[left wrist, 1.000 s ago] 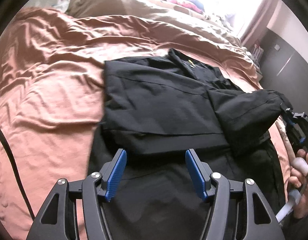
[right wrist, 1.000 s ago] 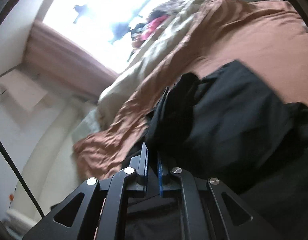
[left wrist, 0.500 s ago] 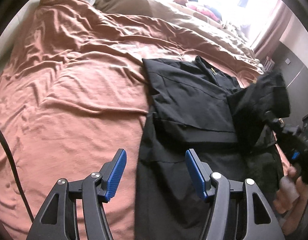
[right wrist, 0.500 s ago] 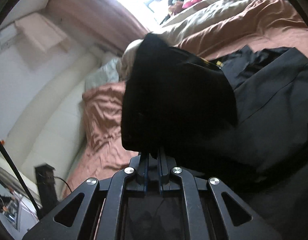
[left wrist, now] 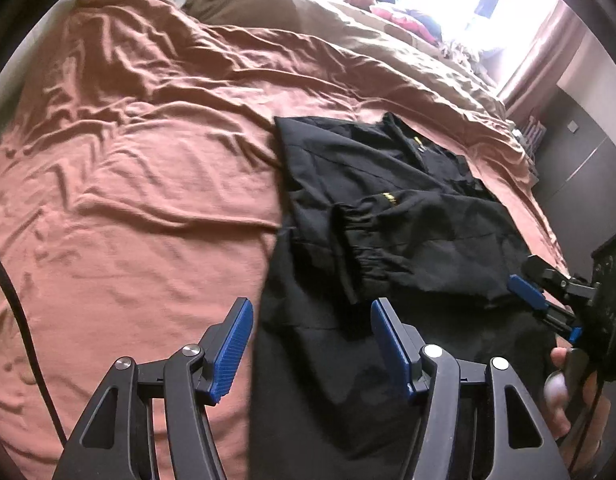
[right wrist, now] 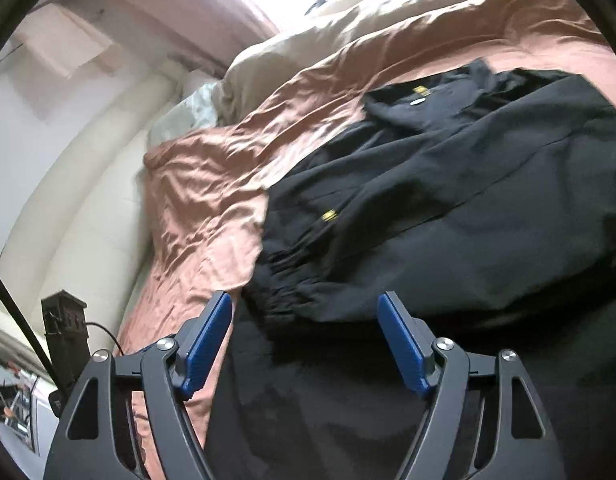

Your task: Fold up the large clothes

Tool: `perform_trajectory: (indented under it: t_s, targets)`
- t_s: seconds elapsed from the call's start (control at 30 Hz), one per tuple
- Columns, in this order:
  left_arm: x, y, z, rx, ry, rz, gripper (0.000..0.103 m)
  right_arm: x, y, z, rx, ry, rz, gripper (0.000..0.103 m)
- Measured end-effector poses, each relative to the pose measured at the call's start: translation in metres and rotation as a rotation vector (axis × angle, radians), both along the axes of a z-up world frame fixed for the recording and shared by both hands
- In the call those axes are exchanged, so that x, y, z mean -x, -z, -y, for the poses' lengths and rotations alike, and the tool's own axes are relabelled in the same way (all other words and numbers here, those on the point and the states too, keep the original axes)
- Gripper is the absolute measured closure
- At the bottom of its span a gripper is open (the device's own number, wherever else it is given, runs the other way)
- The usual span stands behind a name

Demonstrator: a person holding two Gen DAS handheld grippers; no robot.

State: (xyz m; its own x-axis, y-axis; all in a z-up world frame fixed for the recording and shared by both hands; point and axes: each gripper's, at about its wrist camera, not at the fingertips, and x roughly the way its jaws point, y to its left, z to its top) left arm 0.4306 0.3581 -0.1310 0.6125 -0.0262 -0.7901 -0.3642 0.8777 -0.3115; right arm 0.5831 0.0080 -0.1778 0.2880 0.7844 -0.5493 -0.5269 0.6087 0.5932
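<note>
Released a moment ago, the black jacket's elastic-cuffed sleeve (right wrist: 308,280) now lies folded across the jacket.
Right tongs (right wrist: 306,344) are opening, empty, just behind it; left tongs (left wrist: 309,344) spread, empty.

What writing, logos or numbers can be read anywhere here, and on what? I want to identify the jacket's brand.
No text can be read.
Black jacket, yellow mark near the sleeve cuff: too blurred to read.
Yellow tag by the jacket's collar: too small to read.
Pale oval label just below it: no letters can be made out.
</note>
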Motion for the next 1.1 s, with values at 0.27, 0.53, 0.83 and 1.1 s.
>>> perform_trajectory:
  t_s: [0.27, 0.53, 0.83, 1.1]
  targets:
    - [-0.043, 0.022, 0.031, 0.024, 0.049, -0.037, 0.028, -0.014, -0.011, 0.079, 0.037, 0.088, -0.011, 0.029]
    - [-0.081, 0.06, 0.048, 0.062, 0.021, -0.123, 0.027, -0.033, -0.014, 0.146, 0.084, 0.188, -0.02, 0.029]
    - [-0.081, 0.041, 0.069, -0.102, -0.004, -0.153, 0.09, -0.05, 0.004, 0.209, 0.101, 0.453, -0.179, 0.034]
    - [-0.101, 0.002, 0.061, -0.168, -0.001, -0.102, 0.093, -0.055, 0.017, 0.229, 0.01, 0.5, -0.279, 0.042]
